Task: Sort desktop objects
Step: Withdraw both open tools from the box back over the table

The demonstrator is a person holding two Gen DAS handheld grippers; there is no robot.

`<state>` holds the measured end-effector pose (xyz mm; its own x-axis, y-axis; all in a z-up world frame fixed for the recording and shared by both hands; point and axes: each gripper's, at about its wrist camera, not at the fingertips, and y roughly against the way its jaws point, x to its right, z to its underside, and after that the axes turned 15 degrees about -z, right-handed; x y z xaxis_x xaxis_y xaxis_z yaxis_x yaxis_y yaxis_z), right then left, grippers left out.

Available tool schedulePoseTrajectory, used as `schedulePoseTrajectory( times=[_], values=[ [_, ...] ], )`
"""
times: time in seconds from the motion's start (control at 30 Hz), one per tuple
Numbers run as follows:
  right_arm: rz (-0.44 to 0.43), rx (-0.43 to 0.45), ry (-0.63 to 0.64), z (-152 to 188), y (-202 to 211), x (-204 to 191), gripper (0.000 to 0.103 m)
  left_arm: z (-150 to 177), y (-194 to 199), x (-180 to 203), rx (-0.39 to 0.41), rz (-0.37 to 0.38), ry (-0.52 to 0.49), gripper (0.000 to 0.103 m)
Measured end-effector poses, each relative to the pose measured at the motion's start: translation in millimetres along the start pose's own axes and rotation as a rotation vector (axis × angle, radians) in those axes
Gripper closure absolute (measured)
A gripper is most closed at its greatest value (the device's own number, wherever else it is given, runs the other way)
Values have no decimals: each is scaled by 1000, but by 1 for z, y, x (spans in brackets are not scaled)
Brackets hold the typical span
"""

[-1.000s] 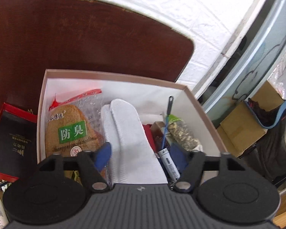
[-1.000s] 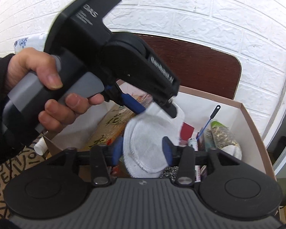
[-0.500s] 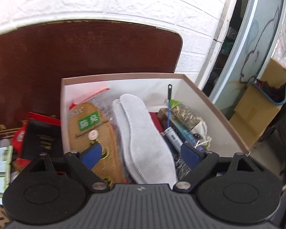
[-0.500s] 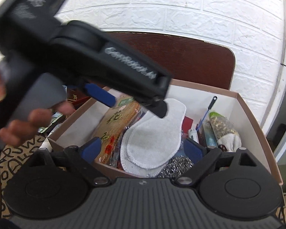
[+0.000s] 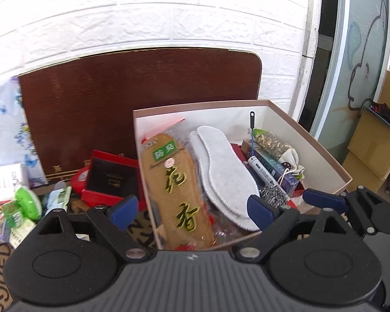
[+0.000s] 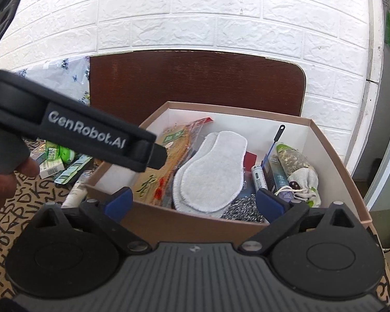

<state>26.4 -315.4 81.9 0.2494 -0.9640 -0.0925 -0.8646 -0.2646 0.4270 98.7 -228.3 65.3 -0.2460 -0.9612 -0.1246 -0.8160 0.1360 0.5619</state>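
Note:
An open cardboard box [image 5: 325,153] [image 6: 153,218] holds a pair of white insoles [image 5: 223,171] [image 6: 213,174], a packaged tan insole [image 5: 174,187] [image 6: 153,174], a marker [image 5: 262,171], a steel scourer [image 5: 273,195] [image 6: 244,208], a herb bag [image 5: 273,143] [image 6: 293,161] and other items. My left gripper [image 5: 192,210] is open and empty, held above the box's near edge. My right gripper [image 6: 193,202] is open and empty in front of the box; one fingertip shows in the left wrist view [image 5: 325,200]. The left gripper's body [image 6: 85,135] crosses the right wrist view.
A red and black gift box [image 5: 111,179] lies left of the cardboard box. Small green packets [image 5: 26,205] [image 6: 57,153] and a white tube [image 6: 74,197] are scattered on the patterned mat. A dark brown board [image 5: 143,98] leans on the white brick wall. Cardboard cartons [image 5: 371,150] stand at right.
Both grippers have pulled back and up from the box. The white insoles, held a second ago, now lie in the box. Both jaws have opened wide.

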Motion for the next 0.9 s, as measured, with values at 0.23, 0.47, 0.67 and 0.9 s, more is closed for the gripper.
schedulePoseTrajectory(
  times=[0.23, 0.47, 0.67, 0.9],
  values=[
    [-15, 19, -18, 2, 13, -17, 5, 19, 22, -16, 2, -36, 35, 10],
    [-52, 18, -20, 5, 20, -41, 5, 46, 36, -40, -22, -125, 77, 10],
    [-94, 0, -4, 11, 17, -67, 5, 68, 45, -64, -55, -154, 131, 10],
    [-134, -32, 9, 20, 8, -94, 5, 87, 53, -88, -70, -205, 154, 10]
  ],
)
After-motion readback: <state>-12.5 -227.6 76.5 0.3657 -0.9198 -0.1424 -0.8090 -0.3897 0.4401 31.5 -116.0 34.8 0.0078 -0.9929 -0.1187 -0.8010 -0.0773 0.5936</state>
